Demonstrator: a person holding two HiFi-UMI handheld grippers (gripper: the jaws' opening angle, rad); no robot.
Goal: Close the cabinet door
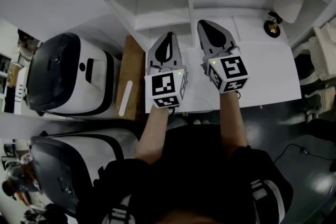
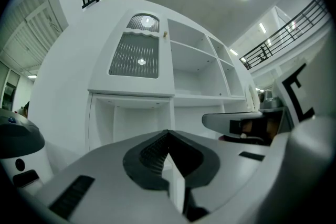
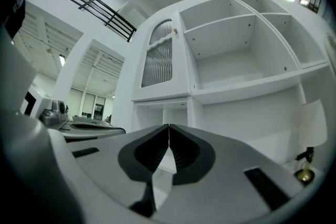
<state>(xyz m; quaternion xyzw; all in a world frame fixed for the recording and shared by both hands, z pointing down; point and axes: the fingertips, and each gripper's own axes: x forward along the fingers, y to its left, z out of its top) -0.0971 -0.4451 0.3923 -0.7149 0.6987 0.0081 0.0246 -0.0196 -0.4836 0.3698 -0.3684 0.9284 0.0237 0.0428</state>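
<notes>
The white cabinet (image 1: 157,2) stands at the back of a white table (image 1: 268,81). Its ribbed-glass door (image 2: 135,52) is at the upper left and lies flush with the cabinet front, with a small knob (image 2: 165,34) on its right edge. The right gripper view also shows this door (image 3: 157,57). To its right are open, empty shelves (image 3: 236,55). My left gripper (image 1: 169,35) and right gripper (image 1: 206,23) hover side by side over the table, pointing at the cabinet's lower niches. Both are shut with nothing between the fingers and touch nothing.
A small brass bell-like object (image 1: 273,26) stands on the table at the right beside a white cup-like thing (image 1: 287,7). A wooden board (image 1: 134,76) and two large white-and-black machines (image 1: 68,76) are at the left. The table's front edge is near the person's body.
</notes>
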